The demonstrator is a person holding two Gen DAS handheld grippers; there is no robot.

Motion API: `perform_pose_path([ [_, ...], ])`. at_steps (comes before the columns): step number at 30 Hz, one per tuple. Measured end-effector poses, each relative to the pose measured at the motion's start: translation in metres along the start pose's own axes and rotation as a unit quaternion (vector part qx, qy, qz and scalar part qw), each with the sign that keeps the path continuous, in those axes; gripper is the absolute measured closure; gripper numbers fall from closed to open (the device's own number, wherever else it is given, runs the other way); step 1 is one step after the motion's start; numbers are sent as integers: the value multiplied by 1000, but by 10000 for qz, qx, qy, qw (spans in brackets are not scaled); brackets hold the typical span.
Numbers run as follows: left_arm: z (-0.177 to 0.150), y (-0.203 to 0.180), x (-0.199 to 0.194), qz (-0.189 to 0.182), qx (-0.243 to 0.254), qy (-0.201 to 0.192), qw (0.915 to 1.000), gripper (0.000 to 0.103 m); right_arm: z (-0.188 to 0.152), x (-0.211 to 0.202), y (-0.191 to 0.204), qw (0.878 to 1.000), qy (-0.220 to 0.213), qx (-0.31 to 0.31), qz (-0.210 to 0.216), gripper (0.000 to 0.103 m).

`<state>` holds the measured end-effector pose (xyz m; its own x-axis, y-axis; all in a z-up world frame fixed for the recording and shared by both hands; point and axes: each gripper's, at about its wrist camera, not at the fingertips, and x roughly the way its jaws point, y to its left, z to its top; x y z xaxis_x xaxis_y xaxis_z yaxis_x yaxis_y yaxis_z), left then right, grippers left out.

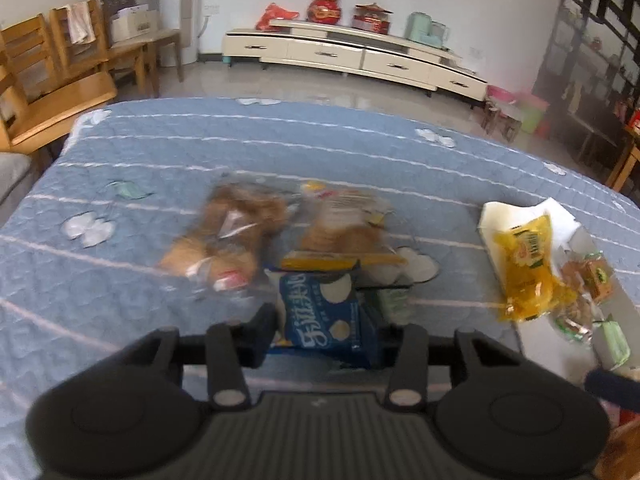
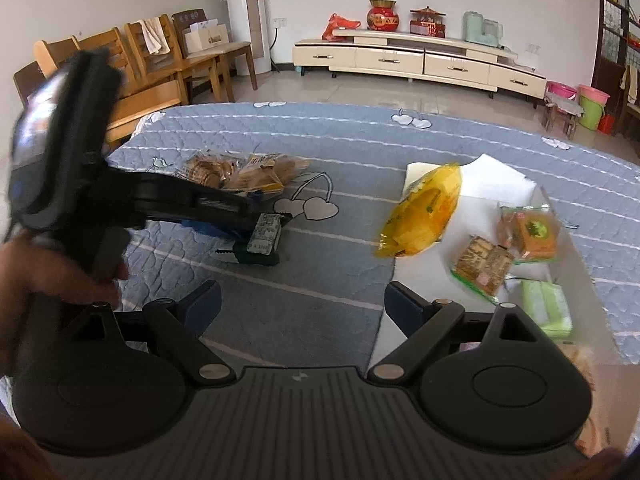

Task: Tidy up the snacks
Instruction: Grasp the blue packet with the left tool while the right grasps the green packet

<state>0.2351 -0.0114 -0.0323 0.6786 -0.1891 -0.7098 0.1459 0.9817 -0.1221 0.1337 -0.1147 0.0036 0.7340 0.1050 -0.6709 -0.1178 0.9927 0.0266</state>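
A blue snack packet [image 1: 326,320] stands between the fingers of my left gripper [image 1: 332,314], which is shut on it just above the blue quilted tabletop [image 1: 160,152]. A small pale green packet [image 1: 394,300] sits by its right finger. Beyond lie two clear bags of brown biscuits [image 1: 228,232] [image 1: 344,220]. From the right wrist view the left gripper [image 2: 260,236] reaches in from the left. My right gripper [image 2: 304,306] hangs open and empty over the edge of the white tray [image 2: 480,184]. The tray holds a yellow bag [image 2: 424,212] and several small packets [image 2: 482,266].
A hand [image 2: 60,272] grips the left tool's handle. Wooden chairs [image 2: 160,64] stand past the table's left edge. A cream cabinet [image 2: 420,60] lines the back wall. Plastic buckets [image 2: 592,106] sit at the far right.
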Motion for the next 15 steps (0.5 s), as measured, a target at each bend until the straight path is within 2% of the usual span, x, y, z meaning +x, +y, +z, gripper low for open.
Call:
perform_pose_path([
  [11,-29,55,-37,345,-177,-96,9992,59,28,79,26,9990,297,183,273,0],
  [15,-35,63,-43,438,-236,-123,9987,59,35,108,40,9985,468,190,214,0],
])
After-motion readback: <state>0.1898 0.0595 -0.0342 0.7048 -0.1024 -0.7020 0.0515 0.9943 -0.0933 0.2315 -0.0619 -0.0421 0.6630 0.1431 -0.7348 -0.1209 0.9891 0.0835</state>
